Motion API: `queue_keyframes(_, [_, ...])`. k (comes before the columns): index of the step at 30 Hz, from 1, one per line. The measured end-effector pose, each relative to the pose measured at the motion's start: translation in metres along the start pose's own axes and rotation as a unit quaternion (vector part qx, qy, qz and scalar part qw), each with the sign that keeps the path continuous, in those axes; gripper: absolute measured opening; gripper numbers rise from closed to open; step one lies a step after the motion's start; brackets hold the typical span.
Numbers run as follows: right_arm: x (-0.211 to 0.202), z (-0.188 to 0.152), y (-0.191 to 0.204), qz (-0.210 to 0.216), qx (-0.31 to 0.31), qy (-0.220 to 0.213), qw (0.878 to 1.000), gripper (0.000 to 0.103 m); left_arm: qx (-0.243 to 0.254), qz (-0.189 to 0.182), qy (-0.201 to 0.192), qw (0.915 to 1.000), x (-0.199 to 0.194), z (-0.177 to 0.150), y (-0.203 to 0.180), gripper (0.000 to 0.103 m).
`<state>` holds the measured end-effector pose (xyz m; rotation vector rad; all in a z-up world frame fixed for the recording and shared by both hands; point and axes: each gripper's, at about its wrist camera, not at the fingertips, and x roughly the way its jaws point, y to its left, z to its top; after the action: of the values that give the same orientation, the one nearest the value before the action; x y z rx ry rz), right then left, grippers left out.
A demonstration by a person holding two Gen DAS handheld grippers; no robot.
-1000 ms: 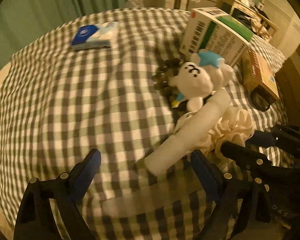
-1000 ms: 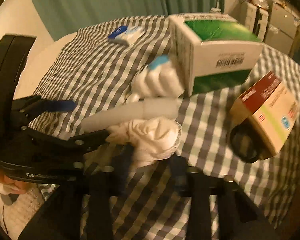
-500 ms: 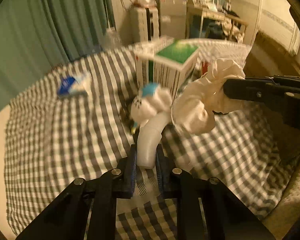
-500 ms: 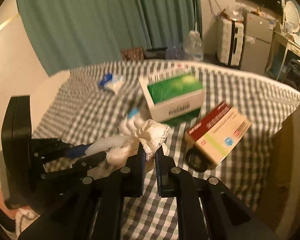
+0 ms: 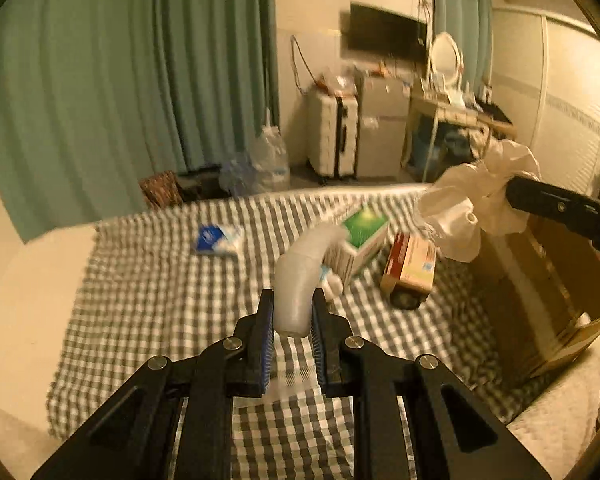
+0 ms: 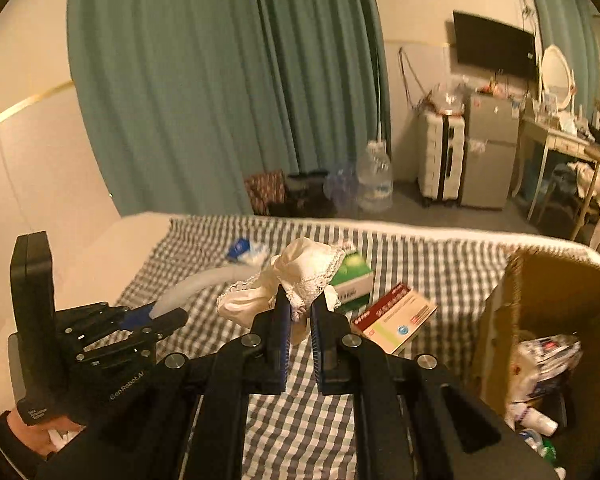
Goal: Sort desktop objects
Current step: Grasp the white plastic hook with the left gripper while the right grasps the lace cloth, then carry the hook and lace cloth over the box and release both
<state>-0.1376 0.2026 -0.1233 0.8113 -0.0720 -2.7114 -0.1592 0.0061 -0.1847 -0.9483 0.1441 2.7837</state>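
My left gripper (image 5: 292, 312) is shut on a white tube (image 5: 302, 276) and holds it up above the checked table (image 5: 148, 300). My right gripper (image 6: 299, 306) is shut on a cream lace scrunchie (image 6: 296, 276), also lifted; the scrunchie shows at the right of the left wrist view (image 5: 472, 208). The left gripper with the tube (image 6: 204, 284) shows at the left of the right wrist view. On the table lie a green and white box (image 5: 360, 236), a red and tan box (image 5: 412, 268), a blue tissue pack (image 5: 216, 238) and a white plush toy (image 5: 332, 280).
An open cardboard box (image 6: 556, 320) holding packets and rubbish stands at the table's right edge. A dark round object (image 5: 406, 300) lies by the red box. Green curtains (image 6: 220, 80), water bottles and a suitcase stand beyond the table.
Both grippers closed on their objects and rose well above the table. The tube and the scrunchie came up off the cloth; the view now takes in the room.
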Motion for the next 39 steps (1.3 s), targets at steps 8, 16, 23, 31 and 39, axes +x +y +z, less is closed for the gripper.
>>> queue_keyframes(8, [-0.079, 0.006, 0.032, -0.011, -0.038, -0.093, 0.995, 0.009, -0.037, 0.035, -0.107, 0.993, -0.094, 0.013, 0.002, 0.017])
queue_keyframes(16, [-0.1, -0.004, 0.051, -0.018, -0.057, -0.11, 0.992, 0.009, -0.054, 0.021, -0.149, 0.9871, -0.145, 0.016, -0.004, 0.018])
queue_keyframes(23, [-0.132, -0.006, 0.034, -0.032, -0.053, -0.125, 0.99, 0.009, -0.067, 0.02, -0.158, 0.985, -0.159, 0.018, -0.018, 0.018])
queue_keyframes(31, [-0.17, 0.004, -0.023, -0.033, 0.005, -0.13, 0.991, 0.009, -0.052, -0.009, -0.168, 0.9843, -0.167, 0.035, -0.061, 0.018])
queue_keyframes(39, [-0.232, 0.008, -0.058, -0.077, 0.004, -0.177, 0.981, 0.009, -0.043, -0.038, -0.171, 0.9836, -0.179, 0.058, -0.121, 0.018])
